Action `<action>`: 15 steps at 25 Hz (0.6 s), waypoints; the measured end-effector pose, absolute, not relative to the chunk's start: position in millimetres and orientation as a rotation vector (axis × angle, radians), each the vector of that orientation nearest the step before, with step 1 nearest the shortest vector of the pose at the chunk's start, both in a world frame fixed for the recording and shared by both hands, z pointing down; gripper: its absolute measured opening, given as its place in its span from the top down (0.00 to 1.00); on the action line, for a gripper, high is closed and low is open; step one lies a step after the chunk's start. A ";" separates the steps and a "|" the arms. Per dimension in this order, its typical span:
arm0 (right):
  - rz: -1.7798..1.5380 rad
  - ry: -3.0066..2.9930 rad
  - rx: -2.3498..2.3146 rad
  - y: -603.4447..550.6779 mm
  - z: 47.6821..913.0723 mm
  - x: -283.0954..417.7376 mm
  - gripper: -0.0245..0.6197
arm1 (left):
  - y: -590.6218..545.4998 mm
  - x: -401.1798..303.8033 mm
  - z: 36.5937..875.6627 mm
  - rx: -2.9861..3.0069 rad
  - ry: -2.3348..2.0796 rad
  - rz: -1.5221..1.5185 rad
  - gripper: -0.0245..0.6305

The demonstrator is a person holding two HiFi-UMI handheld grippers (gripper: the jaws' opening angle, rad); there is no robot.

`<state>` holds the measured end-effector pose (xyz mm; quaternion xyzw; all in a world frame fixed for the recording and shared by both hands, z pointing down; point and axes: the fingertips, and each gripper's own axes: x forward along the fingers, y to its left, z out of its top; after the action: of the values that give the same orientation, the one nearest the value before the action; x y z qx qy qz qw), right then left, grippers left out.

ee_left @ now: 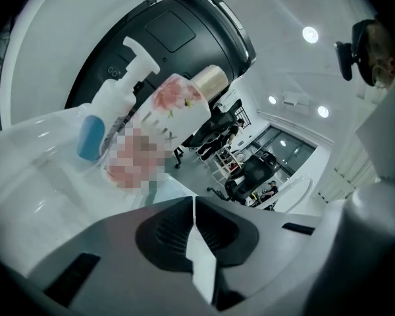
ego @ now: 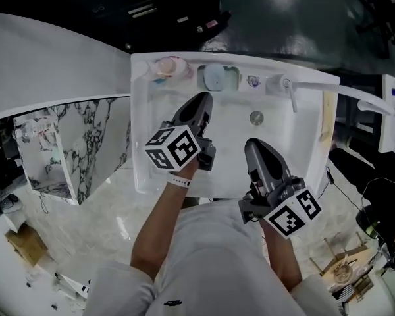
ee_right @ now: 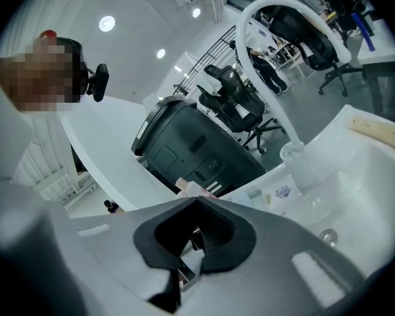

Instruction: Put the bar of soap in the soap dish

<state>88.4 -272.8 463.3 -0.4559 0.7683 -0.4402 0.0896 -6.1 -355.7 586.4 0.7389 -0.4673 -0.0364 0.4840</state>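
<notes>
A pale blue bar of soap (ego: pixel 215 76) lies in the light green soap dish (ego: pixel 234 79) on the sink's back ledge. In the left gripper view the blue soap (ee_left: pixel 90 137) shows ahead at the left, inside the see-through dish (ee_left: pixel 49 160). My left gripper (ego: pixel 202 103) hovers over the basin just in front of the dish; its jaws are shut with nothing between them (ee_left: pixel 194 201). My right gripper (ego: pixel 254 145) is held over the basin's near half, also shut and empty (ee_right: pixel 196 200).
The white sink (ego: pixel 142 170) has a drain (ego: pixel 256 117) and a faucet (ego: pixel 288 88) at the back right. A pink flowered pack (ego: pixel 168 66) and a white spray bottle (ee_left: pixel 122 84) stand left of the dish. A marble panel (ego: pixel 92 143) stands to the left.
</notes>
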 end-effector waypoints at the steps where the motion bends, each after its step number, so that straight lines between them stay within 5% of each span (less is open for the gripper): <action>1: -1.312 2.283 -1.363 -270.4 461.9 88.2 0.95 | -351.7 -7.1 583.4 1.798 -1.129 -0.091 0.94; 15: -1.206 2.265 -1.380 -237.1 418.4 74.8 0.96 | -285.7 -41.9 555.9 1.808 -1.103 -0.033 0.95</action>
<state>74.8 -237.1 418.4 -0.4707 0.7723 -0.4112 0.1138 -41.9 -285.7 555.9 0.7443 -0.4539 -0.0135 0.4897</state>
